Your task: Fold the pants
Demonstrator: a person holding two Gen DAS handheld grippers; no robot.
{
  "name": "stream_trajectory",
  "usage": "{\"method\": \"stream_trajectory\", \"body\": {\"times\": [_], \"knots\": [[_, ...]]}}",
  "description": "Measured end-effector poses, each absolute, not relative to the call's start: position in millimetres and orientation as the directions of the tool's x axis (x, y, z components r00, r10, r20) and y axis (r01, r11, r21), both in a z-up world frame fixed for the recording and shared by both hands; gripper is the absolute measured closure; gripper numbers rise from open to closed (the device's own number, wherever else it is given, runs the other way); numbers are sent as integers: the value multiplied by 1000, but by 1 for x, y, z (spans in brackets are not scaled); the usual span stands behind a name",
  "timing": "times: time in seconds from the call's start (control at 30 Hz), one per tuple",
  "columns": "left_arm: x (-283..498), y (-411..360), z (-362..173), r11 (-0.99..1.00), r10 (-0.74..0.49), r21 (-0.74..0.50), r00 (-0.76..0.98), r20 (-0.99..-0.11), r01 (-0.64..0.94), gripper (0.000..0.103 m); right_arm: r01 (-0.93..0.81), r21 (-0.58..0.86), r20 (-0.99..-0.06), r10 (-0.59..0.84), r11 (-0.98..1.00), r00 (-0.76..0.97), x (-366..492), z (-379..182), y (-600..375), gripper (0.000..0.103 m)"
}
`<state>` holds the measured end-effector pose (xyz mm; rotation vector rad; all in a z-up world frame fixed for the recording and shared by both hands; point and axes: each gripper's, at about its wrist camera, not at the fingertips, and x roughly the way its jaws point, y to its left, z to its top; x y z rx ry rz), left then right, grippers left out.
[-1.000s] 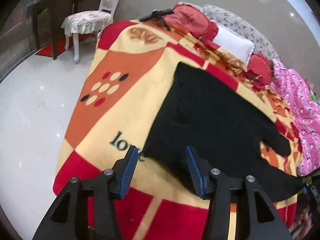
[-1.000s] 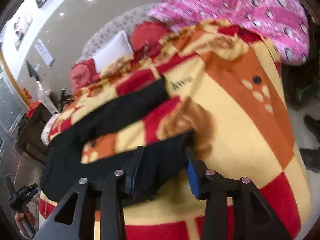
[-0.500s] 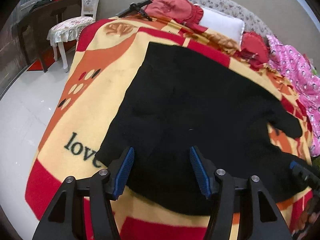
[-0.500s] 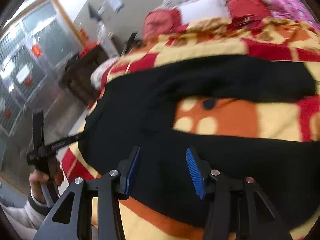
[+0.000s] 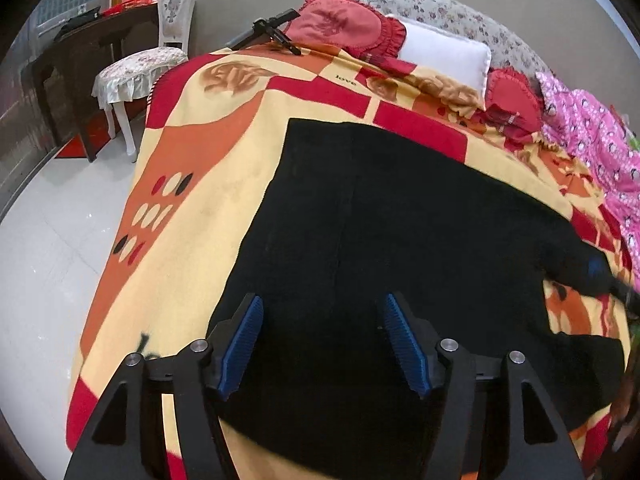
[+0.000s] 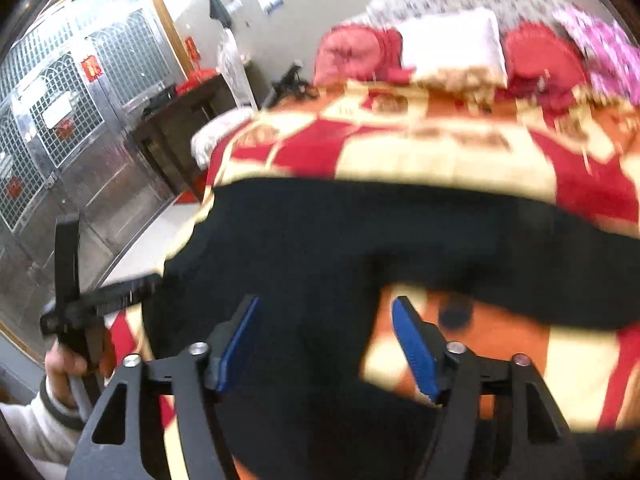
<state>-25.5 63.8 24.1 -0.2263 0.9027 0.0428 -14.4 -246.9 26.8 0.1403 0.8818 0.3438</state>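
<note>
Black pants point(image 5: 400, 232) lie spread flat on a red, orange and cream blanket point(image 5: 200, 184) on a bed, waist end near me and the two legs running off to the right. My left gripper point(image 5: 320, 344) is open and empty just above the waist end. My right gripper point(image 6: 324, 340) is open and empty over the crotch area of the pants point(image 6: 320, 248), where the legs split and blanket shows between them. The right wrist view is blurred. The left gripper also shows in the right wrist view point(image 6: 100, 300), held in a hand at the bed's left edge.
Red cushions point(image 5: 344, 28), a white pillow point(image 5: 444, 56) and a pink quilt point(image 5: 596, 144) sit at the head of the bed. A black tool point(image 5: 268, 34) lies on the blanket's far corner. A white chair point(image 5: 148, 64) and dark table point(image 5: 80, 68) stand left of the bed on the pale floor.
Both grippers have moved in over the pants, which now fill more of each view. The right gripper swung left from the leg ends toward the crotch. Both stayed open.
</note>
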Motion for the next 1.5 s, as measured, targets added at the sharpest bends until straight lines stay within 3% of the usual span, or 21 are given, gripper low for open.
{"method": "stream_trajectory", "body": {"times": [0.5, 0.77, 0.8, 0.83, 0.87, 0.9, 0.97, 1.1, 1.37, 1.5], "knots": [[7, 70, 9, 976, -39, -154, 576, -816, -152, 37, -507, 41, -786, 341, 861, 516, 117, -5, -166, 25], [7, 68, 4, 978, -41, -153, 590, -806, -140, 30, -528, -27, -824, 280, 849, 493, 144, -24, -156, 27], [7, 68, 3, 978, -44, -155, 592, -805, -139, 30, -528, -22, -831, 278, 849, 482, 147, -28, -157, 29], [7, 68, 3, 978, -46, -158, 593, -804, -138, 30, -527, -12, -837, 279, 850, 470, 150, -31, -157, 47], [6, 69, 3, 977, -49, -161, 593, -803, -138, 30, -529, 0, -845, 283, 849, 454, 152, -34, -157, 79], [6, 70, 3, 976, -56, -169, 590, -805, -138, 30, -525, 6, -852, 279, 851, 442, 154, -37, -158, 88], [2, 77, 6, 968, -79, -201, 584, -808, -147, 32, -517, 33, -846, 300, 855, 441, 151, -34, -160, 95], [-13, 104, 21, 932, -106, -293, 617, -780, -211, 32, -514, 59, -805, 345, 856, 482, 127, -7, -165, 97], [-69, 158, 68, 891, 24, -320, 735, -678, -323, 32, -591, 58, -724, 442, 805, 530, 0, 56, -158, 98], [-90, 163, 77, 877, 38, -343, 759, -650, -337, 32, -604, 192, -703, 538, 773, 465, -59, 51, -143, 98]]}}
